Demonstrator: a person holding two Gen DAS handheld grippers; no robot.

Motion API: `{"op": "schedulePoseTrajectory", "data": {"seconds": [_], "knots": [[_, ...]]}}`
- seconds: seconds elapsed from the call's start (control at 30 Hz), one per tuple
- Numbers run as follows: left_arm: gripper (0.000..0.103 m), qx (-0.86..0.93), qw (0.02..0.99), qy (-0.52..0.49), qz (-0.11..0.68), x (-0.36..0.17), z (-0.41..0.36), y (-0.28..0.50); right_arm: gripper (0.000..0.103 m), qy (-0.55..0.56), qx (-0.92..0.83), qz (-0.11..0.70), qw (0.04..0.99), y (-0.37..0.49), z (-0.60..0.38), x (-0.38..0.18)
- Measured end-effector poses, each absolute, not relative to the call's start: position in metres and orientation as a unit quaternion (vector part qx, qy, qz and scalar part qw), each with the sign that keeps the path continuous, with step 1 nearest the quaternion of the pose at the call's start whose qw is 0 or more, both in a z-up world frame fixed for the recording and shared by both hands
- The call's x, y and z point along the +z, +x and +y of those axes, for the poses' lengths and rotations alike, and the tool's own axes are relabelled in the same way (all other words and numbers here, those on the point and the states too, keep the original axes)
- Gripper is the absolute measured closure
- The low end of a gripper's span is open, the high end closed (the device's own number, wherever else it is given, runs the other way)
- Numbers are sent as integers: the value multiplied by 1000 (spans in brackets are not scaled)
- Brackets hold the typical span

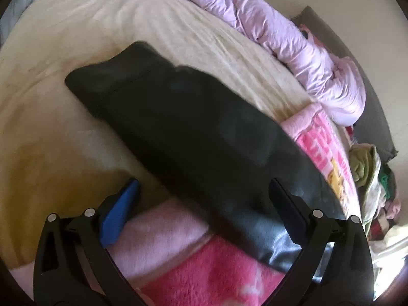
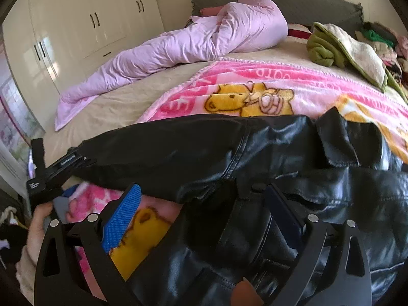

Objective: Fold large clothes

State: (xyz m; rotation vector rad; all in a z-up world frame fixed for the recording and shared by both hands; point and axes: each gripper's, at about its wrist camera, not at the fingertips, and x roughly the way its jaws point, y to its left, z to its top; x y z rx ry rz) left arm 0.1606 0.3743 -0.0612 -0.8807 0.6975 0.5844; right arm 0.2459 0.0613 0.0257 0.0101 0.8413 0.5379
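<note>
Both grippers hang over the bed with their jaws spread wide and nothing between them. Taking things left to right: the left gripper (image 1: 204,204) hovers above the near end of a black leather jacket (image 1: 183,117), whose long dark panel stretches away across the cream sheet (image 1: 76,51); its near end lies on a pink cartoon blanket (image 1: 204,275). The blue pad (image 1: 119,211) sits over bare bedding, just beside the jacket's edge, while the other finger is over the leather. The right gripper (image 2: 204,216) straddles a bunched, creased part of the same jacket (image 2: 280,153), near a snap button (image 2: 257,186) and a seam, with its blue pad (image 2: 122,216) above the blanket (image 2: 255,81).

Risks, as I judge them: leather is slick and stiff, so a shallow pinch could slip free during a lift, or a jaw could catch blanket pile along with the jacket and drag both. The bunched portion may also fold crooked if not flattened first.

Only the left view shows the jacket's far, flatter end lying straight on the sheet. Only the right view shows the crumpled folds, the wardrobe doors (image 2: 89,25), a hand (image 2: 38,219) holding the other tool at the left edge, and the heap of clothes (image 2: 344,46) at the headboard. A lilac duvet (image 2: 191,40) appears in both.
</note>
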Motion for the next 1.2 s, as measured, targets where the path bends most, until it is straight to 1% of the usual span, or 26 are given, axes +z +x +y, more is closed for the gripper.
{"op": "schedulePoseTrajectory", "data": {"seconds": [0.03, 0.1, 0.13, 0.17, 0.2, 0.27, 0.3, 0.33, 0.37, 0.4, 0.43, 0.47, 0.53, 0.67, 1.0, 1.2], "knots": [[10, 272, 806, -414, 322, -60, 376, 161, 6, 6, 257, 404, 878, 245, 60, 26], [21, 280, 810, -401, 323, -59, 377, 165, 6, 12, 255, 402, 880, 244, 54, 26], [34, 282, 813, -394, 325, -59, 376, 167, 6, 16, 253, 399, 881, 242, 49, 27], [40, 279, 814, -392, 325, -61, 377, 170, 6, 19, 250, 396, 883, 241, 47, 29], [42, 277, 814, -393, 325, -62, 377, 172, 6, 25, 242, 390, 888, 239, 42, 31], [63, 268, 819, -391, 322, -63, 378, 175, 6, 38, 233, 381, 894, 236, 31, 36], [67, 264, 822, -391, 320, -62, 379, 175, 6, 45, 232, 377, 896, 233, 27, 39], [77, 259, 825, -390, 316, -59, 378, 177, 6, 52, 233, 373, 897, 231, 22, 40], [84, 256, 828, -387, 314, -56, 377, 177, 6, 60, 231, 371, 898, 227, 15, 43], [86, 254, 831, -384, 311, -53, 375, 176, 6, 64, 230, 370, 898, 225, 12, 44], [92, 248, 838, -381, 302, -47, 373, 173, 6, 66, 229, 370, 898, 223, 8, 46], [95, 243, 841, -383, 295, -43, 373, 171, 6, 70, 227, 368, 899, 220, 3, 47], [100, 225, 847, -392, 278, -35, 372, 168, 6, 74, 220, 365, 901, 215, -8, 50], [102, 210, 866, -370, 263, -11, 359, 167, 6, 93, 213, 354, 906, 207, -31, 54], [103, 155, 913, -313, 212, 52, 305, 161, 6, 170, 170, 342, 908, 189, -103, 60], [103, 109, 930, -295, 193, 83, 268, 161, 6, 169, 152, 318, 920, 167, -130, 72]]}}
